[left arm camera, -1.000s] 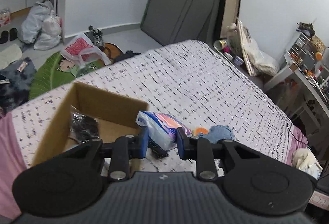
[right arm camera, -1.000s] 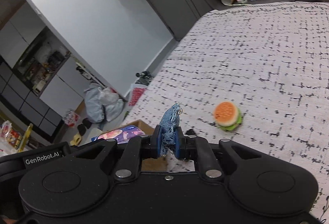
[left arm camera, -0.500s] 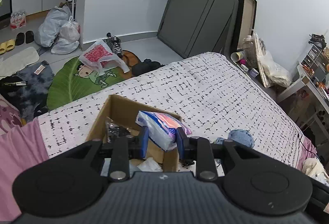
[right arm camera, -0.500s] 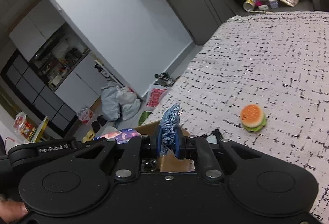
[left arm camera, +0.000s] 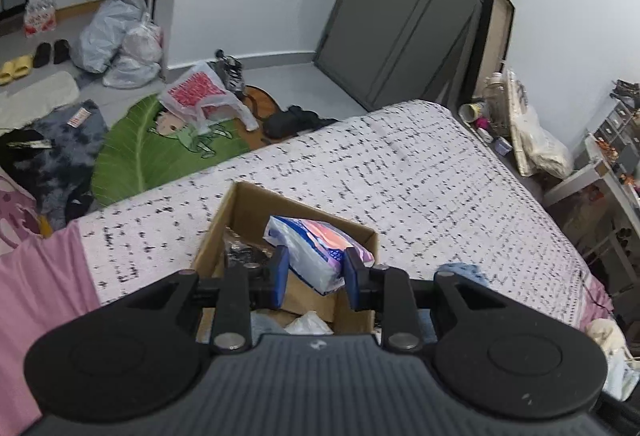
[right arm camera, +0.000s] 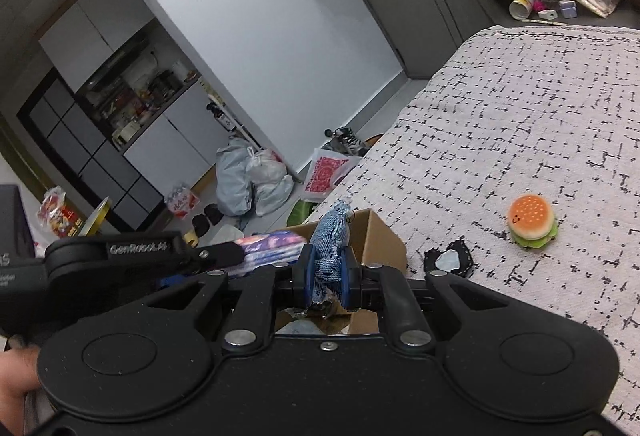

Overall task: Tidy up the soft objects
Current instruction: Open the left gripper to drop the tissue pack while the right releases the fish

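My left gripper [left arm camera: 314, 276] is shut on a blue, pink and white soft packet [left arm camera: 316, 248] and holds it above the open cardboard box [left arm camera: 240, 212] on the bed. My right gripper [right arm camera: 326, 276] is shut on a blue denim pouch [right arm camera: 330, 240] and holds it over the same box [right arm camera: 380, 236]. The left gripper and its packet [right arm camera: 268, 244] show at the left in the right wrist view. A plush hamburger [right arm camera: 532, 222] and a small dark flat piece [right arm camera: 450, 260] lie on the bedspread to the right of the box. Dark and white items lie inside the box.
The bed has a white black-flecked cover [left arm camera: 400, 164] and a pink sheet edge [left arm camera: 44, 276] at the left. On the floor beyond lie a green leaf rug [left arm camera: 152, 152], plastic bags [left arm camera: 120, 44] and shoes. A grey door [left arm camera: 392, 16] stands behind.
Both grippers have moved toward the box and now hover over it with their loads. The hamburger now lies farther right in the right wrist view.
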Available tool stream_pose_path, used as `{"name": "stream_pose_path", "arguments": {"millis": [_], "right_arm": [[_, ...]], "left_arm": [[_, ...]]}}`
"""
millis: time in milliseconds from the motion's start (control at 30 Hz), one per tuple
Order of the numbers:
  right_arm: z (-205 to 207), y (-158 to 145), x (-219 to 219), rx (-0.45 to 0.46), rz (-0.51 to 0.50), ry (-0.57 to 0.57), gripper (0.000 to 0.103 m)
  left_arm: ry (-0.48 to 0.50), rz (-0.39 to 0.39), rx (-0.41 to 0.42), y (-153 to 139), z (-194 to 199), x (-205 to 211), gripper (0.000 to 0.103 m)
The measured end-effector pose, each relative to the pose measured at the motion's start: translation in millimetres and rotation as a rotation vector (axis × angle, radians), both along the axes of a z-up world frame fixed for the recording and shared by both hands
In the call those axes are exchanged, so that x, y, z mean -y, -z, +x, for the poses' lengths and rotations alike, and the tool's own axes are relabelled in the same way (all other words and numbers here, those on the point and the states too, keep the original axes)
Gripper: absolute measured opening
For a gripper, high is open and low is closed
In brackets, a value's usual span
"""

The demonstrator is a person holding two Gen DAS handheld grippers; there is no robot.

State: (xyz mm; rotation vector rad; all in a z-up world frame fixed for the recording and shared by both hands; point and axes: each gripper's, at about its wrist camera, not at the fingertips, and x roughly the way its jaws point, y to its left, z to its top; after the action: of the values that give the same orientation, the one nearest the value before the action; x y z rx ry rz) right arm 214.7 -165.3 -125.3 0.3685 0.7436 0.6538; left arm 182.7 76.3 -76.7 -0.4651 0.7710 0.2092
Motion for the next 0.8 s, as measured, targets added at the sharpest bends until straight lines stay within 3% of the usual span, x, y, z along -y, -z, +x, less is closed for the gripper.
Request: {"name": "stream_pose_path", "arguments": {"millis": [467,633,800], "right_arm": [[-7,14,-27,-0.044,-0.063,-0.095,0.013],[-11,18,-32,-0.096,-0.106,-0.113,0.019],[-16,12,-27,-0.111,-0.100,-0.121,0.046]], "left_arm": [[-0.042,0.006,-0.041,1,-5,-15,0.048],[-0.032,0.032,-0.065,-3,-12,-12,0.060],[-0.008,0.069,-0.075,-7,-17,-3,0.072]]}}
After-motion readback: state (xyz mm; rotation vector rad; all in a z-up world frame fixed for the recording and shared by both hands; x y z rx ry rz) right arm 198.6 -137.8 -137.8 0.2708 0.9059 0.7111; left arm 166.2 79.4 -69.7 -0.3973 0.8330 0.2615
